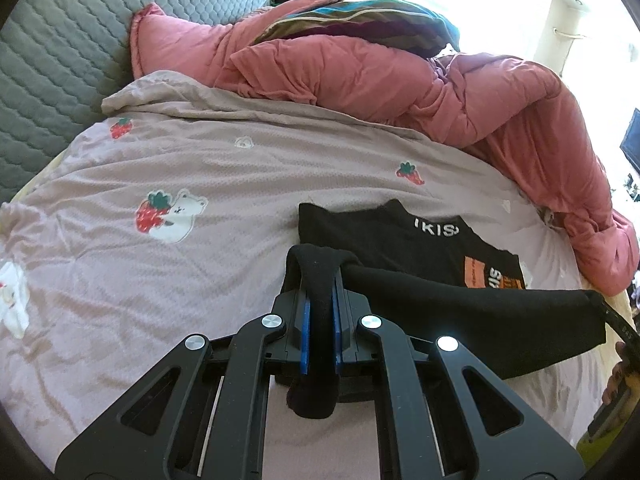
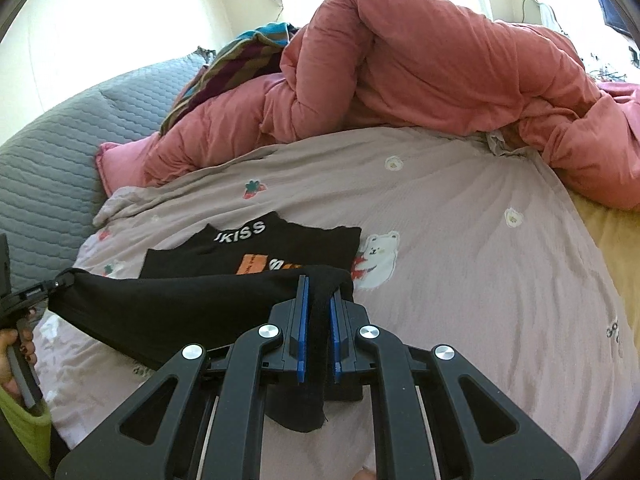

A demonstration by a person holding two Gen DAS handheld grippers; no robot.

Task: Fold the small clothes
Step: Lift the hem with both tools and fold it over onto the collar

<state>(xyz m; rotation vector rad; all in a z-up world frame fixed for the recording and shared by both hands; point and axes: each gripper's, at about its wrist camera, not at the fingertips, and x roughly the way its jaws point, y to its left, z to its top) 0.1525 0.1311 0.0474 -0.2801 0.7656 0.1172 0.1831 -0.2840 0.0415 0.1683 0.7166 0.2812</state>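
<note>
A small black top [image 1: 424, 240] with white lettering and an orange print lies on the bed; it also shows in the right wrist view [image 2: 256, 252]. My left gripper [image 1: 320, 280] is shut on one bottom corner of the top. My right gripper [image 2: 318, 292] is shut on the other bottom corner. The hem [image 1: 480, 312] is lifted and stretched taut between both grippers above the rest of the top, seen also in the right wrist view [image 2: 180, 308]. The right gripper's tip shows at the left wrist view's right edge [image 1: 612, 312]; the left gripper's tip shows at the right wrist view's left edge [image 2: 40, 292].
The bed carries a mauve sheet [image 1: 200, 168] printed with bears and strawberries. A bunched pink duvet [image 1: 400, 80] lies along the far side with a striped cloth [image 1: 360, 24] on it. A grey quilted headboard [image 1: 60, 60] stands at the left.
</note>
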